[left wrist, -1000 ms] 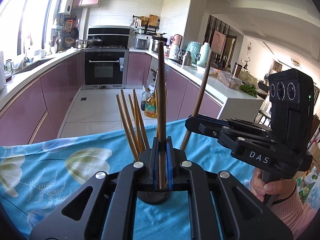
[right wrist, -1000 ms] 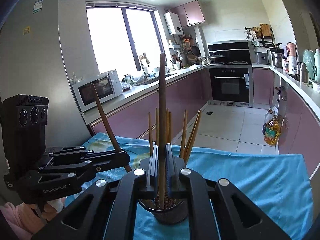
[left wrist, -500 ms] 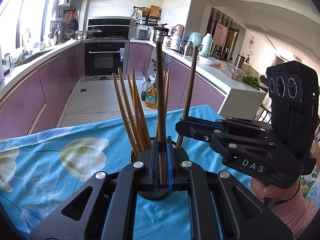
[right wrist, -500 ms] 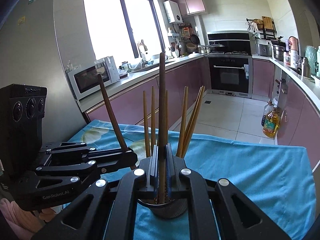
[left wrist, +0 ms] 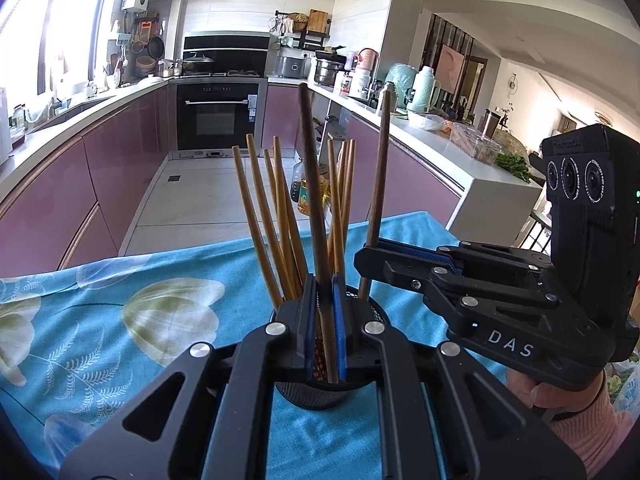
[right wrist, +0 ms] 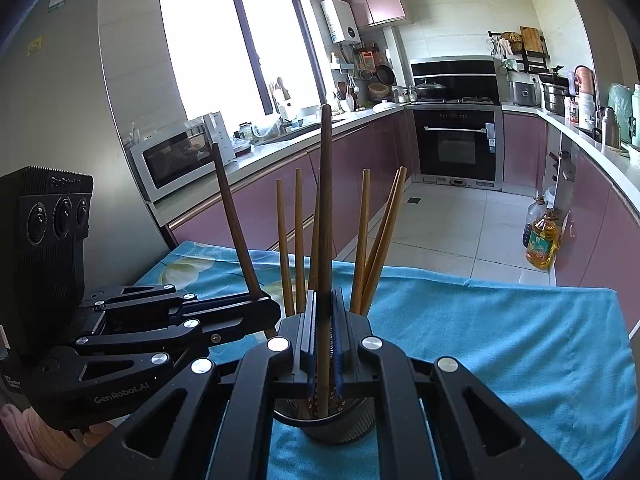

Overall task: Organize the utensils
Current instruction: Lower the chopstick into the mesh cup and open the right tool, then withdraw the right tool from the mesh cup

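A black mesh cup [left wrist: 312, 394] stands on the blue cloth and holds several pale bamboo chopsticks [left wrist: 260, 224]. My left gripper [left wrist: 323, 286] is shut on a dark brown chopstick [left wrist: 312, 184], held upright with its lower end inside the cup. To its right, my right gripper [left wrist: 366, 254] is shut on a second dark chopstick [left wrist: 378, 184], whose tip sits at the cup's rim. In the right wrist view the right gripper [right wrist: 325, 298] pinches its dark chopstick [right wrist: 325, 200] over the cup [right wrist: 324, 424]. The left gripper [right wrist: 266, 306] holds its own chopstick [right wrist: 234, 216] at the left.
The table wears a blue floral cloth [left wrist: 120, 320] and ends at a far edge with kitchen floor beyond. Oil bottles [right wrist: 542, 240] stand on the floor by the purple cabinets. A hand in a pink sleeve [left wrist: 592, 420] grips the right tool.
My left gripper has come down and closer to the cup, sinking its dark chopstick into it. The right gripper and its chopstick now sit nearer, beside the cup's rim.
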Tool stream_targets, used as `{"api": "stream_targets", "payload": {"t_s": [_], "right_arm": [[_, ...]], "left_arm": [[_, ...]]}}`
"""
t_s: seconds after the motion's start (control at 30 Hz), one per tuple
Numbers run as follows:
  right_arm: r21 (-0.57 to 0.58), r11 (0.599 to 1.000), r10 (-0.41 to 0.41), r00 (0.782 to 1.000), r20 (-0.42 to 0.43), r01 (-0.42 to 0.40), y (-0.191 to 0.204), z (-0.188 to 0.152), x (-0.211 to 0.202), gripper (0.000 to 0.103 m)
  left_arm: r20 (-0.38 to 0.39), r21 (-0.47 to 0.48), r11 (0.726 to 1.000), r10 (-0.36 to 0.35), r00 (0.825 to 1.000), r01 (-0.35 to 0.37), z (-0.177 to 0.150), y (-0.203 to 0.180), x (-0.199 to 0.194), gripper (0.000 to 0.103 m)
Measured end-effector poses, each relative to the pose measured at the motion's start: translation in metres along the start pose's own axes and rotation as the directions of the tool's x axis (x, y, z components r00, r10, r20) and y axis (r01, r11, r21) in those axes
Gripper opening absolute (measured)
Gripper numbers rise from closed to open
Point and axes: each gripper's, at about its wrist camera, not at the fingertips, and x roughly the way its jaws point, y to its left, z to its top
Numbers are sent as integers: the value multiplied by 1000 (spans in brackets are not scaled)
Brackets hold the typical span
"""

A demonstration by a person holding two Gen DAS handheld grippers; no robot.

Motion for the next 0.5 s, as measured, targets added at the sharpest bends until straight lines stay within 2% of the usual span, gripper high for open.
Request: {"api": "stream_targets", "payload": {"t_s": [0.5], "right_arm": [[25, 1000, 8, 1000, -8, -7, 0, -2, 4, 8]], "left_arm": [[-22, 1, 999, 36, 999, -36, -5, 9, 17, 10]]}}
